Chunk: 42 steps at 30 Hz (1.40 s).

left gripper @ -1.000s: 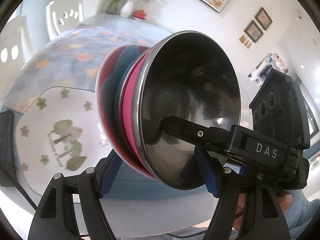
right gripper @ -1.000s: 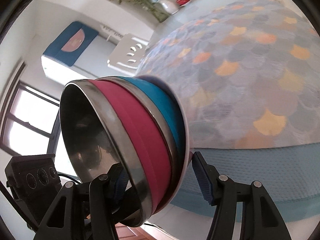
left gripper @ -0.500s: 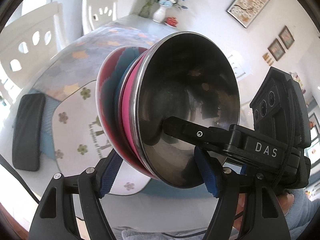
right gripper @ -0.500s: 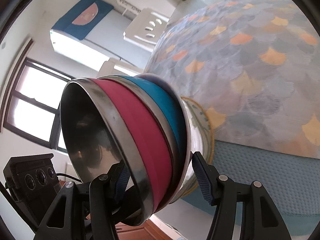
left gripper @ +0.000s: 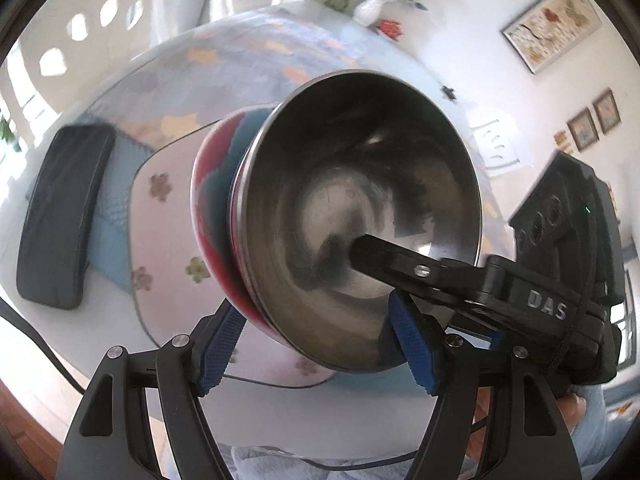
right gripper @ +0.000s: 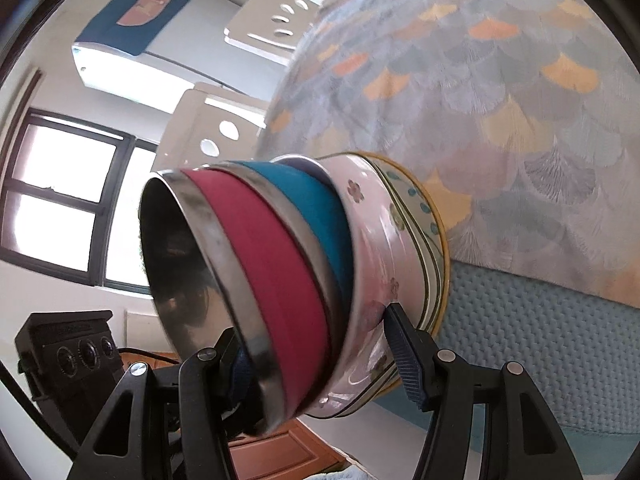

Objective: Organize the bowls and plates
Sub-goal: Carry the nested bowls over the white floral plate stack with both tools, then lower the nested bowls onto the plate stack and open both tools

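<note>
A nested stack of bowls (left gripper: 360,208) is tipped on its side: a steel-lined pink bowl (right gripper: 276,264) inside a blue one (right gripper: 320,208), with a glossy white bowl outermost. My left gripper (left gripper: 316,348) is shut on the stack's wall. My right gripper (right gripper: 320,356) is shut on the opposite wall, one finger (left gripper: 384,258) reaching inside the steel bowl. The stack's base hangs just over a white flower plate (left gripper: 168,208), which lies on a yellow-rimmed plate (right gripper: 430,216). Whether the base touches the plate I cannot tell.
The plates lie on a teal mat (right gripper: 540,340) at the near end of a table with a scale-patterned cloth (right gripper: 500,80). A black pad (left gripper: 60,216) lies left of the plates. White chairs (right gripper: 276,20) and a flower vase (left gripper: 370,8) stand beyond.
Both grippers have carried the bowl stack down and across to the plates. The plate pile has come into the right wrist view, now right behind the stack. Both grips are unchanged.
</note>
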Motion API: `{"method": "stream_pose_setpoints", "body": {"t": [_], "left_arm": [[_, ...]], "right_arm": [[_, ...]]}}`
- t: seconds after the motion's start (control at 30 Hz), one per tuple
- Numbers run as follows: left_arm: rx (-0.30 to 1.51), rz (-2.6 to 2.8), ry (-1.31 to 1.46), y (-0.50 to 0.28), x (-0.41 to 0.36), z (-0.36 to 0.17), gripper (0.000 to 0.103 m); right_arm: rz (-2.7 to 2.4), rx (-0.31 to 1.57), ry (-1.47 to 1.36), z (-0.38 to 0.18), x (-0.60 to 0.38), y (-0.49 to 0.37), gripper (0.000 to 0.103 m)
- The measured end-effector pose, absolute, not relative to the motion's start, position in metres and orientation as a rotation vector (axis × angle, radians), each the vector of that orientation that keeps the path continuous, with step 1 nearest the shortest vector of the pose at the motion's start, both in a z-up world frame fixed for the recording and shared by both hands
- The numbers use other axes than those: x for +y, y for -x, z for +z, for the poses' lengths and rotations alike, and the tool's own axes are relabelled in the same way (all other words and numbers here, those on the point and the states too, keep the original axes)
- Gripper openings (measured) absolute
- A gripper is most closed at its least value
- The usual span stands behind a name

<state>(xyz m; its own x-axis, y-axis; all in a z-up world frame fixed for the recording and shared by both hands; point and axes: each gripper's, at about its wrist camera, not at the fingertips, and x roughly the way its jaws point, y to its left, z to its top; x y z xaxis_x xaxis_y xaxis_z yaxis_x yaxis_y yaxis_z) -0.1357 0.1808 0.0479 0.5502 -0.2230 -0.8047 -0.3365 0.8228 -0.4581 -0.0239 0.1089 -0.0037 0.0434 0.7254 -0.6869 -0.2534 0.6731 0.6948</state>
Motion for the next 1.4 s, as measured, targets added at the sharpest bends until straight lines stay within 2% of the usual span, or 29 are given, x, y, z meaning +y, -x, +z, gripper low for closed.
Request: {"method": "stream_pose_setpoints", "body": {"t": [0.3, 0.57, 0.8, 1.0, 1.17, 1.27, 1.4], "left_arm": [[1.013, 0.115, 0.587, 0.143, 0.188, 0.051, 0.070], [1.026, 0.137, 0.567, 0.131, 0.183, 0.056, 0.070], [1.031, 0.152, 0.588, 0.136, 0.188, 0.055, 0.072], [1.049, 0.180, 0.667, 0.142, 0.201, 0.050, 0.074], [0.956, 0.159, 0.835, 0.160, 0.224, 0.055, 0.074], [0.931, 0.172, 0.850, 0.167, 0.235, 0.061, 0.077], [0.940, 0.209, 0.862, 0.172, 0.249, 0.058, 0.088]], "right_arm": [[0.804, 1.329, -0.411, -0.005, 0.123, 0.021, 0.059], [0.790, 1.318, -0.362, 0.000, 0.124, 0.025, 0.065], [0.790, 1.315, -0.360, 0.002, 0.120, 0.027, 0.067], [0.790, 1.306, -0.356, 0.005, 0.115, 0.032, 0.068], [0.792, 1.277, -0.352, 0.011, 0.112, 0.037, 0.077], [0.791, 1.268, -0.339, 0.013, 0.112, 0.042, 0.081], [0.781, 1.260, -0.329, 0.016, 0.111, 0.045, 0.085]]}}
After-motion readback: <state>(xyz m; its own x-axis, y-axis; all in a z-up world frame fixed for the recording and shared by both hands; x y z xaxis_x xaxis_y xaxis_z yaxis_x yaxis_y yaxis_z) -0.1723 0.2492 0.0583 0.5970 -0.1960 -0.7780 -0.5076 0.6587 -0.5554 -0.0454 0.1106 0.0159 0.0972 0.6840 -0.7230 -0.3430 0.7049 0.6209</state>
